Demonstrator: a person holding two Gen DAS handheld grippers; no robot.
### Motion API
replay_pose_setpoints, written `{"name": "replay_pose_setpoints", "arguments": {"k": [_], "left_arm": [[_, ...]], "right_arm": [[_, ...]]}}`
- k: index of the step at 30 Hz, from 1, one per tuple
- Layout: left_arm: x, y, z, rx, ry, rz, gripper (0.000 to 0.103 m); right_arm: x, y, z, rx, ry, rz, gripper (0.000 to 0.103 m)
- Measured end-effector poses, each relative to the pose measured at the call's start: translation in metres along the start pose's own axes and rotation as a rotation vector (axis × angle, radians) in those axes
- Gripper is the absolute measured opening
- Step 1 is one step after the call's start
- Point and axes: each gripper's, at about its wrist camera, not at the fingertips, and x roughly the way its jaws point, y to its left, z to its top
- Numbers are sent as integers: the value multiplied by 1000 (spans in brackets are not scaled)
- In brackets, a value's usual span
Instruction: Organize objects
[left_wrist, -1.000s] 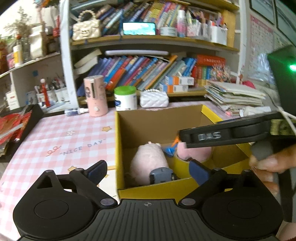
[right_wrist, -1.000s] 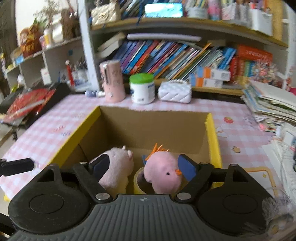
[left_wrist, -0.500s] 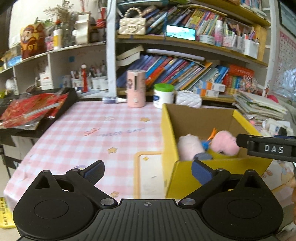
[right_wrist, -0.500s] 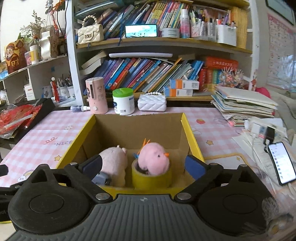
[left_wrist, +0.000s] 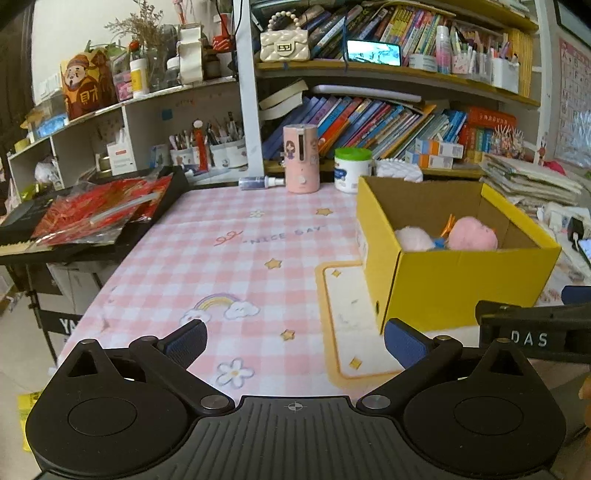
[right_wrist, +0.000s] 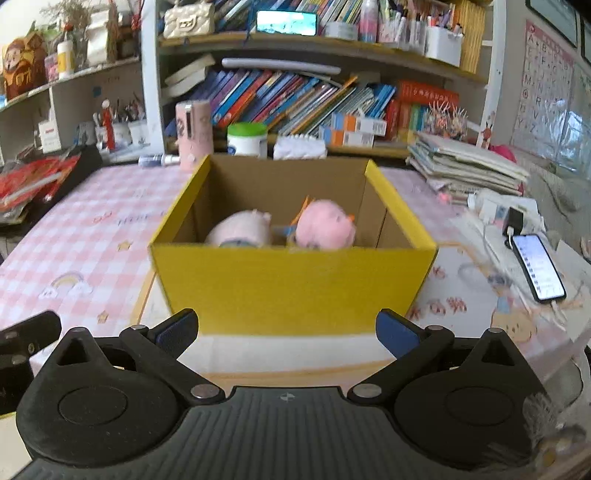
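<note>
We hold both tools back from the yellow box (right_wrist: 291, 288), which stands on the pink checked tablecloth (left_wrist: 221, 266), toward its right part. The left gripper (left_wrist: 293, 341) has its two blue pads spread wide, with nothing between them; below it we see only the cloth with a rainbow and a flower print. The right gripper (right_wrist: 286, 330) is also spread wide and holds nothing, and the near wall of the box is just in front of it.

Inside the box lie two soft toys side by side: a pale pink plush (right_wrist: 240, 230) on the left and a stronger pink plush (right_wrist: 325, 229) on the right, which has small orange parts. Something blue shows between them, but we cannot tell what it is.

Behind the box, at the far edge of the table, stand a pink cylinder (left_wrist: 301, 158), a white jar with green lid (left_wrist: 352, 170) and a white quilted pouch (right_wrist: 300, 147). To the right of the box a phone (right_wrist: 537, 267) with lit screen lies on papers.
</note>
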Motion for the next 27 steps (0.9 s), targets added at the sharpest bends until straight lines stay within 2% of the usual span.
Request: {"name": "replay_pose_setpoints", "arguments": {"k": [7, 17, 27], "left_arm": [[-10, 10, -17, 23, 38, 39, 103], [-19, 26, -36, 22, 95, 73, 103], [-25, 32, -44, 49, 110, 114, 103]], "right_arm": [[-19, 26, -22, -35, 39, 9, 103], [-35, 49, -47, -37, 86, -35, 103], [-42, 62, -61, -20, 106, -82, 103]]}}
